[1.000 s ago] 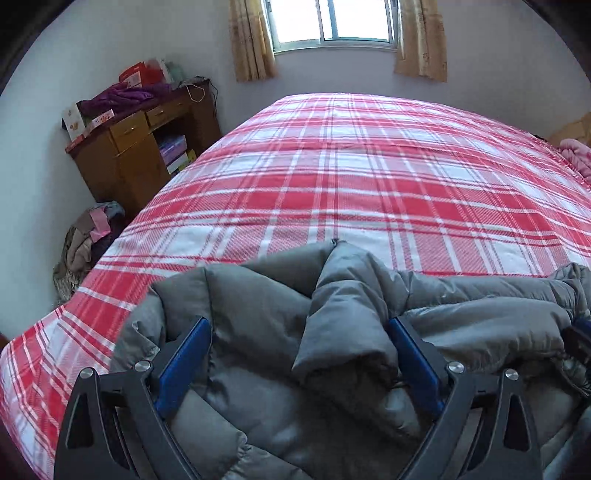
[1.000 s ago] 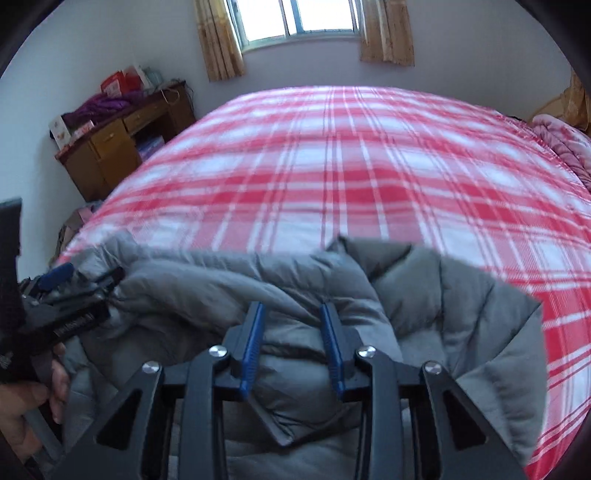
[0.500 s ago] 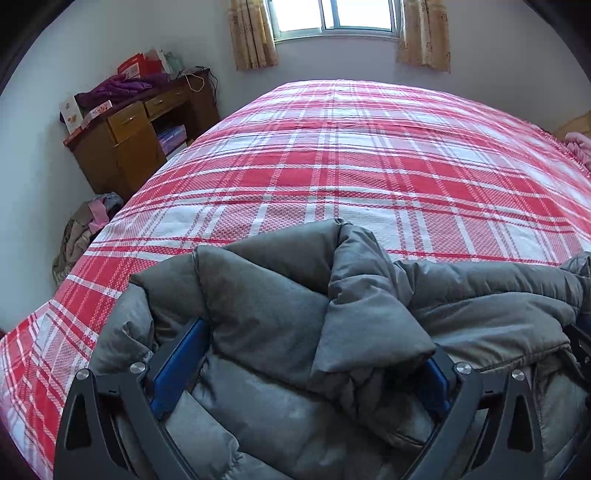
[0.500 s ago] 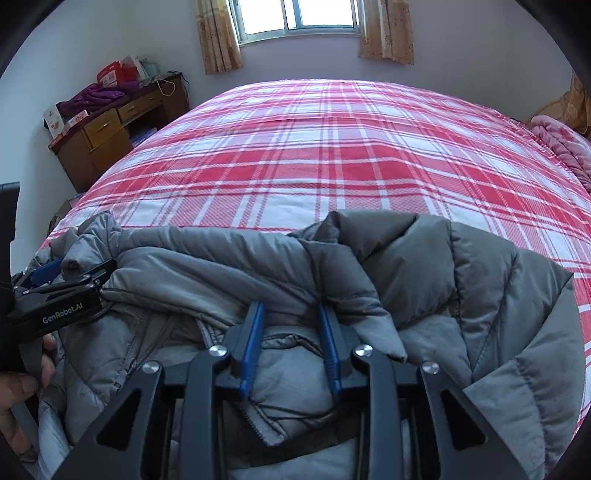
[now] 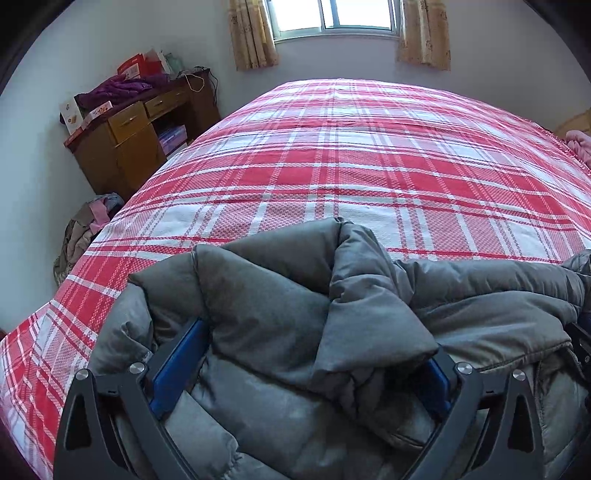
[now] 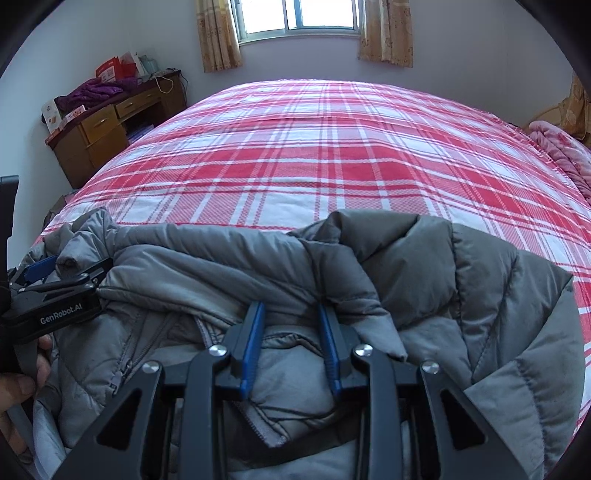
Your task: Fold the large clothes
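Observation:
A grey puffer jacket point(image 5: 480, 295) lies crumpled at the near edge of the red plaid bed point(image 5: 351, 166). My left gripper point(image 5: 314, 343) stands wide open over the jacket's left part. A thick fold bulges between its blue pads and drapes over the right one. In the right wrist view the jacket point(image 6: 461, 295) spreads across the foreground. My right gripper point(image 6: 290, 308) is shut on a fold of it beside the zip edge. The left gripper point(image 6: 79, 264) shows at the far left of that view, held by a hand point(image 6: 18, 387).
The plaid cover point(image 6: 332, 166) stretches bare toward the window point(image 6: 299, 14). A wooden desk point(image 5: 125, 147) piled with boxes and purple cloth stands at the left wall. Clothes point(image 5: 85, 236) lie heaped on the floor below it. A pink blanket point(image 6: 561, 155) lies at the bed's right edge.
The jacket has shifted a little further onto the bed. The left jaws have spread slightly, and the fold between them now covers the right pad. The right grip looks the same.

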`<action>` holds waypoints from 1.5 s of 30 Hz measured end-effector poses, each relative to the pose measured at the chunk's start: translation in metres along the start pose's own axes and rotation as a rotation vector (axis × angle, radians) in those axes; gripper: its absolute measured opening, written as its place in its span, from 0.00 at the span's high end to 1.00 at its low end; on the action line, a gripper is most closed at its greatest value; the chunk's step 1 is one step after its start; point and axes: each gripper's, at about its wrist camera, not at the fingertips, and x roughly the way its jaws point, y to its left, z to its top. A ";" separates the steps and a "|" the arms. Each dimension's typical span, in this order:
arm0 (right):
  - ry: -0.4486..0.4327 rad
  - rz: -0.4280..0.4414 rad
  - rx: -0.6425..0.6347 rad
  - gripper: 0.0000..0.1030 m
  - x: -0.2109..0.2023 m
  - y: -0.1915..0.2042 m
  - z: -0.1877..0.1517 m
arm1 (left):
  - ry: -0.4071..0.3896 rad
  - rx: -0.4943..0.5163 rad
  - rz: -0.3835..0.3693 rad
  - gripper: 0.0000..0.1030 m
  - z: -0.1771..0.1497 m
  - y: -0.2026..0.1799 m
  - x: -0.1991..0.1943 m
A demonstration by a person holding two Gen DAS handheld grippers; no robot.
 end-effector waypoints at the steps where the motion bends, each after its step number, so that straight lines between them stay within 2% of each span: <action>1: -0.001 -0.003 -0.002 0.69 0.000 0.000 0.000 | 0.000 0.000 0.000 0.01 0.000 0.000 0.000; 34: 0.003 -0.017 -0.013 0.69 0.003 0.002 0.001 | 0.008 0.005 -0.004 0.01 0.001 -0.003 0.003; 38: 0.010 -0.023 -0.026 0.69 0.003 0.003 0.002 | 0.047 0.012 -0.029 0.01 0.011 0.004 -0.002; 39: 0.017 -0.019 -0.033 0.67 0.000 0.002 0.004 | 0.056 0.030 -0.021 0.01 0.016 0.007 -0.012; 41: 0.034 -0.028 -0.065 0.55 -0.012 0.001 0.007 | 0.014 0.024 -0.027 0.01 0.021 0.020 -0.043; 42: 0.024 -0.032 -0.062 0.37 -0.028 -0.003 0.007 | -0.011 0.023 -0.053 0.01 0.019 0.030 -0.067; 43: 0.000 -0.026 -0.053 0.24 -0.042 -0.006 0.006 | -0.017 0.024 -0.068 0.01 0.015 0.038 -0.083; 45: -0.046 -0.026 -0.049 0.23 -0.079 -0.015 -0.004 | -0.038 0.038 -0.083 0.01 -0.004 0.054 -0.116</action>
